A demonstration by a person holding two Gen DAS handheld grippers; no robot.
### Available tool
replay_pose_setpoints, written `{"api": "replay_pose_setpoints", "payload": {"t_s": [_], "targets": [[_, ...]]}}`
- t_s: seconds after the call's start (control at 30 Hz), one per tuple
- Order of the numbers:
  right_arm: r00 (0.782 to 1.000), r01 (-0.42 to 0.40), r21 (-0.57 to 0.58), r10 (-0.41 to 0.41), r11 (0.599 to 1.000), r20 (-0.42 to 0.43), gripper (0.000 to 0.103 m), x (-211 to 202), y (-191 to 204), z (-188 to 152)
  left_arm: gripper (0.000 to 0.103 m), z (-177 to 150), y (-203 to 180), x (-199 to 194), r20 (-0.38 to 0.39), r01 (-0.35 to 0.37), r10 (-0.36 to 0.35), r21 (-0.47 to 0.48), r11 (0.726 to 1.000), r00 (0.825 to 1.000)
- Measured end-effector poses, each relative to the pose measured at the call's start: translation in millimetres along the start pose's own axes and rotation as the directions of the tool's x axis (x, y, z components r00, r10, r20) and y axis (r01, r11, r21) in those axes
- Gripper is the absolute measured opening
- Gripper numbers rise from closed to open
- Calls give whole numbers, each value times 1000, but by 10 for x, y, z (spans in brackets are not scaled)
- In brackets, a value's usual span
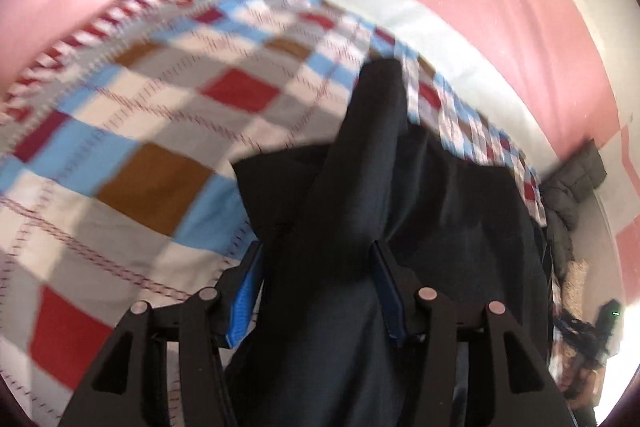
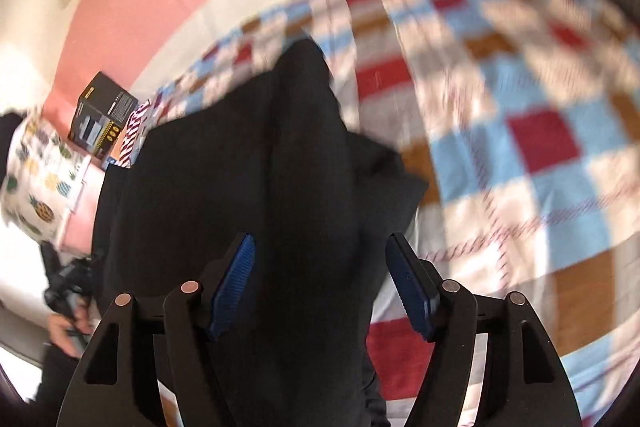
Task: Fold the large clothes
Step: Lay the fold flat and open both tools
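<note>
A dark garment (image 1: pixel 360 195) is draped over the checked bedspread (image 1: pixel 140 131), bunched from 12 to 6 o'clock in the left view. It passes between the left tool (image 1: pixel 316 291) fingers, apparently gripped. The right tool (image 2: pixel 320 287) is spread wide with cloth between its pads. A fold is judged under way; next, the lifted edge must be laid flat.

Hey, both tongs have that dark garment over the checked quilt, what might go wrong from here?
Two risks, both judgement calls. First, in each tongs, left and right, the dark navy fabric garment is bunched thickly between blue pads that stand well apart, so it might slip loose. Second, the garment hangs crumpled over the patchwork checked quilt, so it may land creased or uneven.
</note>
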State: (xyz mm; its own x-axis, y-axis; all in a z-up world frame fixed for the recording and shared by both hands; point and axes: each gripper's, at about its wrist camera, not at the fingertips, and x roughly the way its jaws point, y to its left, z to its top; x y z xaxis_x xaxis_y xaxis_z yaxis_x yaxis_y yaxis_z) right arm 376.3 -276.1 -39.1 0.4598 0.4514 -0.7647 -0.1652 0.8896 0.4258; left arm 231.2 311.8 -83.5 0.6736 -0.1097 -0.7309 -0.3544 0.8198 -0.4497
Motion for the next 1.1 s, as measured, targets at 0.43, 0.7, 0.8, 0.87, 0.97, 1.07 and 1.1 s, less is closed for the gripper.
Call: {"api": "replay_pose_setpoints", "payload": {"t_s": [0.43, 0.7, 0.8, 0.87, 0.97, 1.07, 1.1], "targets": [[982, 188, -116, -188, 975, 12, 26, 944, 260, 348, 46, 498, -539, 830, 65, -145, 135, 190, 971, 989], [977, 213, -113, -213, 971, 10, 26, 1093, 255, 328, 44, 428, -420, 994, 67, -157, 149, 143, 977, 987], [969, 245, -139, -245, 959, 18, 28, 928, 358, 337, 41, 411, -551, 720, 74, -166, 156, 165, 972, 985], [972, 236, -159, -233, 959, 41, 28, 673, 468, 280, 41, 351, -620, 450, 88, -156, 143, 172, 973, 986], [979, 200, -179, -190, 963, 72, 34, 270, 609, 79, 41, 176, -764, -3, 125, -116, 94, 182, 976, 988], [983, 170, -211, -151, 963, 103, 52, -147, 800, -232, 42, -80, -911, -424, 152, -86, 58, 189, 978, 987], [985, 160, -220, -139, 962, 106, 52, -247, 857, -318, 42, -184, -962, -564, 161, -84, 52, 194, 977, 986]]}}
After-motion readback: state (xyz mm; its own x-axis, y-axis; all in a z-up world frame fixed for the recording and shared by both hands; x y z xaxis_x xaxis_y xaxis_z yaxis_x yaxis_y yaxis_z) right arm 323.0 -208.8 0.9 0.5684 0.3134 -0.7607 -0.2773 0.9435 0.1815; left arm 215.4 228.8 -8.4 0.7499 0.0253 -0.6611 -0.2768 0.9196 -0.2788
